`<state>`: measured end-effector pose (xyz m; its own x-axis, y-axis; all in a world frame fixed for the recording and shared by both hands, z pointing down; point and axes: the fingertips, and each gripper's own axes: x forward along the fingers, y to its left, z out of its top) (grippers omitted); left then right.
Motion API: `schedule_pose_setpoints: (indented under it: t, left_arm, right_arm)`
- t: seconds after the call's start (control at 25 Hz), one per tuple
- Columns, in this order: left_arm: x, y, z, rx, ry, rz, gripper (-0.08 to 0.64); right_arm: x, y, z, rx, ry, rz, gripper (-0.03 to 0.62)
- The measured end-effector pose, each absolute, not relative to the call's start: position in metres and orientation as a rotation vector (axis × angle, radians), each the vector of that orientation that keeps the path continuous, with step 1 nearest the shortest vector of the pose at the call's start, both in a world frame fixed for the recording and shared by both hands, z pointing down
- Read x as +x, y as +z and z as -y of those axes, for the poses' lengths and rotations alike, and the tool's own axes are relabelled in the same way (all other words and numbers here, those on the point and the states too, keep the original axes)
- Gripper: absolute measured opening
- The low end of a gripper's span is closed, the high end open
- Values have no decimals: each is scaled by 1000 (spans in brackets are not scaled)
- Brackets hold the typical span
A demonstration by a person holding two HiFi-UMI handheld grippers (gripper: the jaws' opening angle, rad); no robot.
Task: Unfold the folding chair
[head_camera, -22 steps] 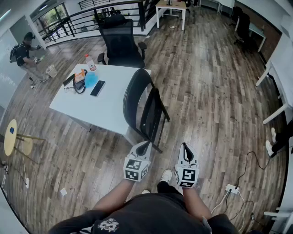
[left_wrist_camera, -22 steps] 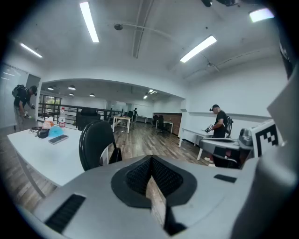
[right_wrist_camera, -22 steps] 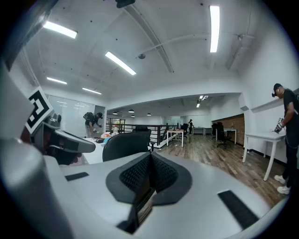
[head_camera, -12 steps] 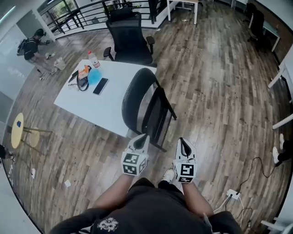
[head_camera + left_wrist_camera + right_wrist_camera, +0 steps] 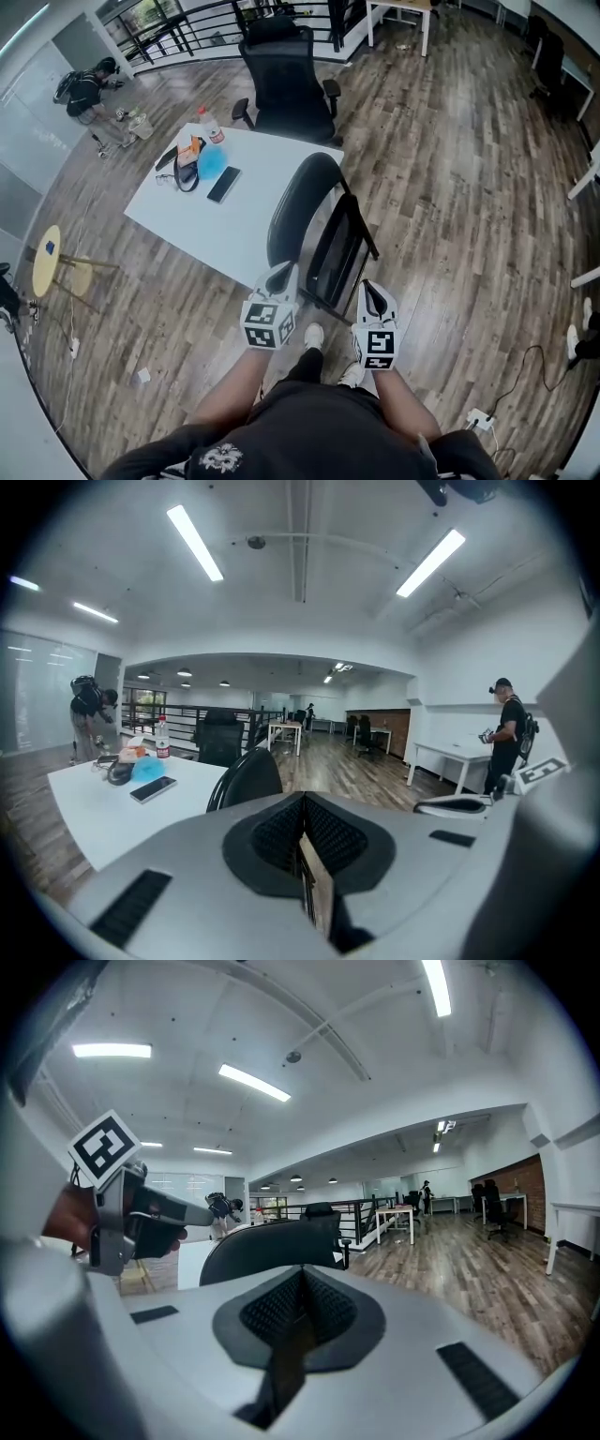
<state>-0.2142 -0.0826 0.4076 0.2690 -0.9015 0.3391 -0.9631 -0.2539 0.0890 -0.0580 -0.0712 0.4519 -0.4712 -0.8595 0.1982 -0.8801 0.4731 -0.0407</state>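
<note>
The black folding chair [image 5: 319, 225] stands folded, leaning against the near edge of the white table [image 5: 246, 244]. Its rounded back [image 5: 246, 778] shows just beyond my jaws in the left gripper view, and again as the chair back [image 5: 270, 1246] in the right gripper view. My left gripper [image 5: 283, 274] is shut and empty, close to the chair's lower left side. My right gripper [image 5: 368, 291] is also shut and empty, beside the chair's lower right edge. Neither gripper touches the chair. Both point nearly level.
A phone [image 5: 224, 184], a bottle [image 5: 209, 124] and a blue item [image 5: 209, 163] lie on the table. A black office chair [image 5: 289, 89] stands behind it. A yellow stool [image 5: 47, 267] is at the left, and a power strip [image 5: 482, 418] is on the floor at the right. A person [image 5: 89, 89] crouches far left.
I have moved closer to the folded chair, so both grippers now sit right by its lower end. Both stay shut and empty.
</note>
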Motion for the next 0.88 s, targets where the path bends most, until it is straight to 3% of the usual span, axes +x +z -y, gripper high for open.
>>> schedule_pose_setpoints:
  t: [0.4,0.44,0.48,0.52,0.6,0.88]
  left_arm:
    - [-278,394,168,2285,375,1716,8]
    - [-283,396,177,2280,392,1698,15]
    - [-287,398,186,2278,402,1675,70]
    - [-291,401,195,2273,416,1648,149]
    - [-296,408,212,2249,461,1587,199]
    - [-294,454,248,2177,717,1313,241]
  right_arm:
    - [-129,483,161,1516,269,2469,15]
    - [-137,492,169,1509,308,2450,15]
    - [-144,501,177,1497,358,2436,20]
    - [-151,510,186,1483,418,2425,36]
    - [-163,528,202,1460,536,2395,142]
    - [-182,597,252,1467,759,2171,257]
